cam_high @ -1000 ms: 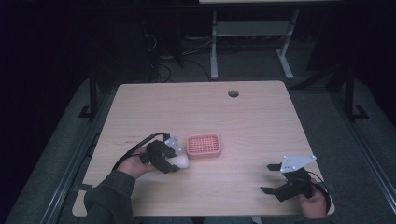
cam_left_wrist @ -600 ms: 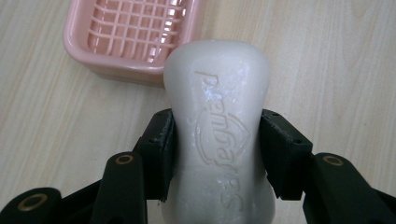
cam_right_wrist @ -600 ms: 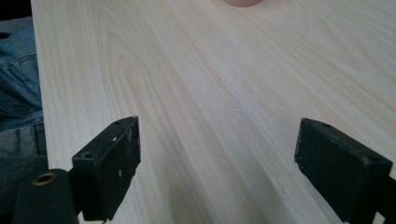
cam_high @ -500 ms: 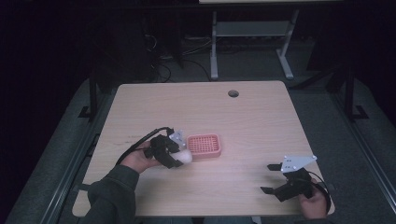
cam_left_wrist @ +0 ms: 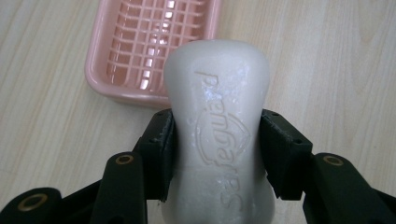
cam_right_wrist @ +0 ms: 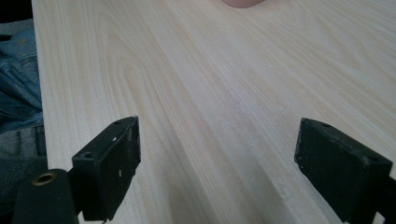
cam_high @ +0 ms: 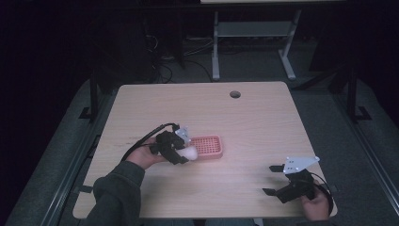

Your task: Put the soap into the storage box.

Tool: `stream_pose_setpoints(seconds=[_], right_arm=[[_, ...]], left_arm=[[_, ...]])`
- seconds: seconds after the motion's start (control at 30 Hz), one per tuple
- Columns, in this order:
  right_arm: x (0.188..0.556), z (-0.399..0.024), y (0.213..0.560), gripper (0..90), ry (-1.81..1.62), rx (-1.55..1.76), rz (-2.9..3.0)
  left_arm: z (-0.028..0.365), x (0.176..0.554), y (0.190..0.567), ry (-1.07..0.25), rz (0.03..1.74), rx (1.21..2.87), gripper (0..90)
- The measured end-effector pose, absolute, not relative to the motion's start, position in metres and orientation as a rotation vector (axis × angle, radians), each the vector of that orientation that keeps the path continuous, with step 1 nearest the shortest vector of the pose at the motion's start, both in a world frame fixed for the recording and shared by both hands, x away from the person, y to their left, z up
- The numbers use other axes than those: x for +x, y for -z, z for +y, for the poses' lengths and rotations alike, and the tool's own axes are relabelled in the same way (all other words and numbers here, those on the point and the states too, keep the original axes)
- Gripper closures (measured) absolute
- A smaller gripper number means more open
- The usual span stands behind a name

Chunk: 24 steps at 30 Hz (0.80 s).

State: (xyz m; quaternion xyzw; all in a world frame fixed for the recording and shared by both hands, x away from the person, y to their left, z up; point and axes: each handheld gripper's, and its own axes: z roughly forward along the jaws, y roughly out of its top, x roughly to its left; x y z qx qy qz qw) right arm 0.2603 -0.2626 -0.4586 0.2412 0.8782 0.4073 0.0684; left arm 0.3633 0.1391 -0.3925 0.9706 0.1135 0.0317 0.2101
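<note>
At the left, the left gripper (cam_high: 181,153) is clamped on a white, waisted bar of soap (cam_left_wrist: 219,135) with embossed lettering, its black pads pressing both sides. The bar hangs at the near edge of a pink plastic slatted soap dish (cam_high: 208,146) on the pale wooden table (cam_high: 254,122). At the right, the right gripper (cam_right_wrist: 217,163) rests with jaws wide apart over bare wood.

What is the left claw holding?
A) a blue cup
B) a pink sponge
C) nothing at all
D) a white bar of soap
D: in the left gripper view the left claw has its two black jaws pressed against the sides of a white bar of soap with raised letters on it, just in front of the pink soap dish.
</note>
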Motion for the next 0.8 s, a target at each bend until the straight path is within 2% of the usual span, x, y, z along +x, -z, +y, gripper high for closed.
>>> stream_pose_setpoints(seconds=[0.8], right_arm=[[0.26, -0.265, 0.458, 14.1, -1.244, 0.723, 2.633]], left_arm=[[0.121, 0.384, 0.388, -0.09, 0.301, 2.704, 49.4]])
